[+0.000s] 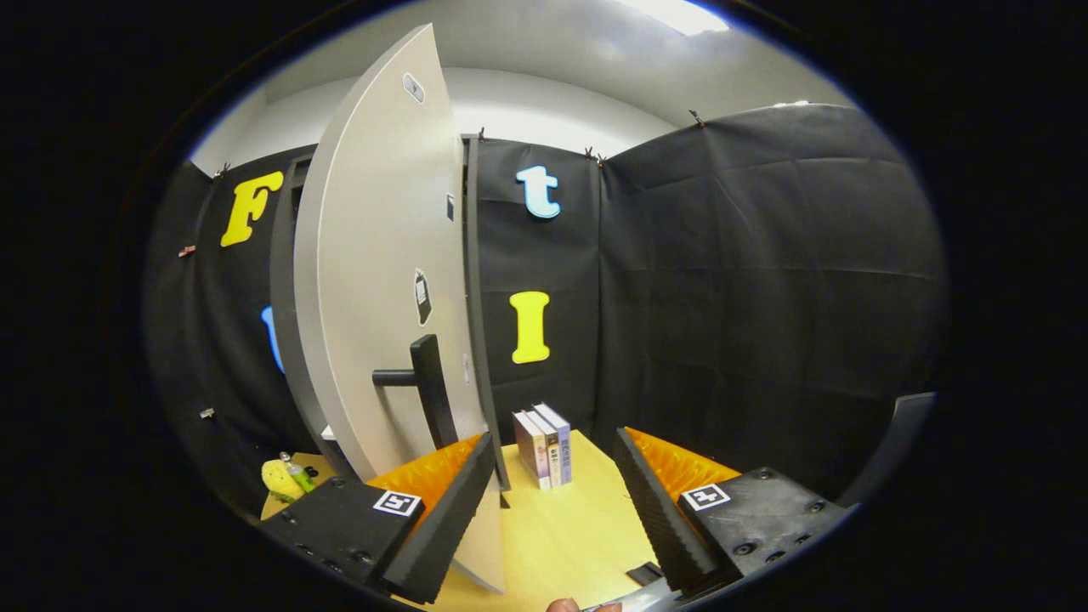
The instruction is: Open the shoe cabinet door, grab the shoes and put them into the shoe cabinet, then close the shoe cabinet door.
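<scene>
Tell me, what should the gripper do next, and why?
Probably swing left and grip the handle. The hand-held gripper is open and holds nothing, the door stands ajar beside it, and the handle sits just ahead of its left finger.

A ceiling light (pixel 680 13) glares white overhead, blown out. The pale cabinet door (pixel 374 280) and yellow counter (pixel 578 527) are evenly lit; the black cloth stays dim. Fisheye distortion bows the door's edges. Focus is sharp, and the spread fingers (pixel 450 518) cast soft shadows.
</scene>
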Motion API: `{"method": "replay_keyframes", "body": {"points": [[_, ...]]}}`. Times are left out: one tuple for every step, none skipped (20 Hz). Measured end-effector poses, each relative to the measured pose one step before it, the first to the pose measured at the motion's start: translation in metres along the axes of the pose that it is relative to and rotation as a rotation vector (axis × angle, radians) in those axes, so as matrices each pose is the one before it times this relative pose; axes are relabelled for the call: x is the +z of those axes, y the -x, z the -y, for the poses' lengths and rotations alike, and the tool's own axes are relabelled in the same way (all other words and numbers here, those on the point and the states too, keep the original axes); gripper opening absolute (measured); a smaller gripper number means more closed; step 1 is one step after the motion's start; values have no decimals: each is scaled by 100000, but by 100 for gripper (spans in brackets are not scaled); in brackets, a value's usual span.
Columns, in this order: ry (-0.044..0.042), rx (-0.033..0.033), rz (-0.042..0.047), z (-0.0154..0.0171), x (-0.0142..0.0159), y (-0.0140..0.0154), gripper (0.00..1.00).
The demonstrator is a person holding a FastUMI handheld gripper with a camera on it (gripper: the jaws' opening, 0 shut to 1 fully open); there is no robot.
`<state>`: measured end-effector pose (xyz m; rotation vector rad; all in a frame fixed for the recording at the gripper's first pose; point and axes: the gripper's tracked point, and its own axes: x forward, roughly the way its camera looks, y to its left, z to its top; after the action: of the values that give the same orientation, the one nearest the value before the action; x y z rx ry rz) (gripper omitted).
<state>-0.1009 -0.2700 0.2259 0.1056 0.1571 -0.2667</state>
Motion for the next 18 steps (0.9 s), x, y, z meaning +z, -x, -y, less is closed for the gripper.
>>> {"method": "replay_keyframes", "body": {"points": [[-28,1966,-276,-1059,-276,176,95],[-169,1799,55,-1075,-105,101,95],[-329,1735,-338,-1089,-153,25,95],[-271,2017,-489,-1101,-149,-45,96],[-586,2126,-586,-1080,-208,-214,96],[-115,2535,-639,-1203,-147,-101,96],[-165,2404,-435,-1307,-192,-82,95],[302,2596,-248,-1285,-112,-257,96],[625,2576,162,-1364,-49,-301,96],[959,2713,-2,-1371,-146,-238,96],[976,2811,-512,-1449,-298,-371,96],[594,2747,-305,-1391,-96,-253,96],[371,2693,52,-1316,22,-235,96],[713,1191,129,-829,107,-204,96],[752,1417,184,-862,139,-309,96],[1026,219,715,-447,280,-201,98],[217,267,470,-268,102,-225,98],[-512,410,548,-264,155,-95,98]]}}
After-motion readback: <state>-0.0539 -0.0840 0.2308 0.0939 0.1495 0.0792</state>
